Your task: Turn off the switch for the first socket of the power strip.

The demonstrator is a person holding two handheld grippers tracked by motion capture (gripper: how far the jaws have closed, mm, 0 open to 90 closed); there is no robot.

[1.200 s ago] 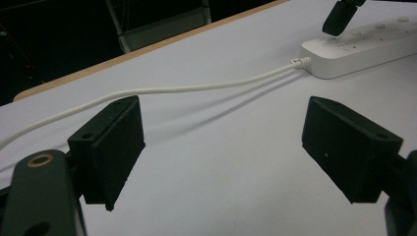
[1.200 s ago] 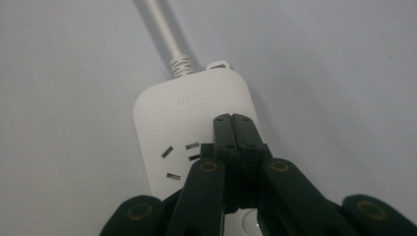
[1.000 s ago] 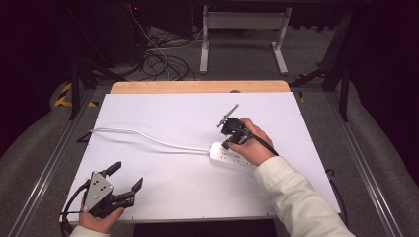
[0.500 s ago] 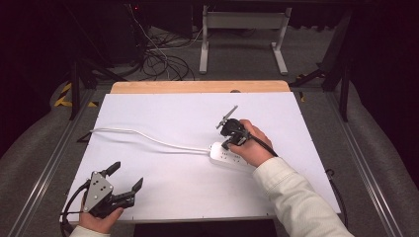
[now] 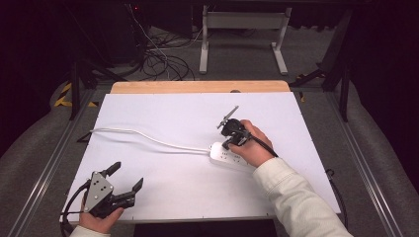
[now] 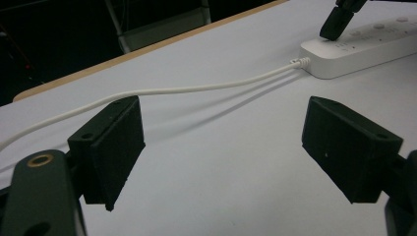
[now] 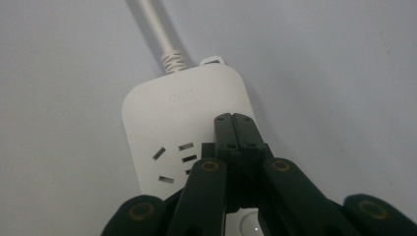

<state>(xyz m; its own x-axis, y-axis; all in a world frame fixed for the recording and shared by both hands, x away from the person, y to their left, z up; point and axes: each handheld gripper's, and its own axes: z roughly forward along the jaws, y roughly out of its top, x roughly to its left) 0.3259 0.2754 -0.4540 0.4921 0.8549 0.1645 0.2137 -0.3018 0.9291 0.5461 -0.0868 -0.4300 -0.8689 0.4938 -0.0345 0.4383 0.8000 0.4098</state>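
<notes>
White table (image 5: 163, 187) sitting in dark room w/ floor cables (image 5: 163, 59). Right gripper (image 7: 234, 123) pressing shut over strip (image 7: 167, 128), hiding sockets; left gripper (image 6: 221, 147) gaping wide, cord (image 6: 196, 89) beyond.

Smooth white plastic power strip (image 7: 187, 128) — matt white table (image 5: 163, 118), wooden edge.

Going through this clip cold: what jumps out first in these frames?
The white power strip lying right of centre on the white table, with the right gripper, jaws shut, pressed down on its top near the cord end. Next, the white cord curving from the strip toward the table's left edge. Last, the left gripper at the near left corner, jaws wide open with nothing between them.
</notes>
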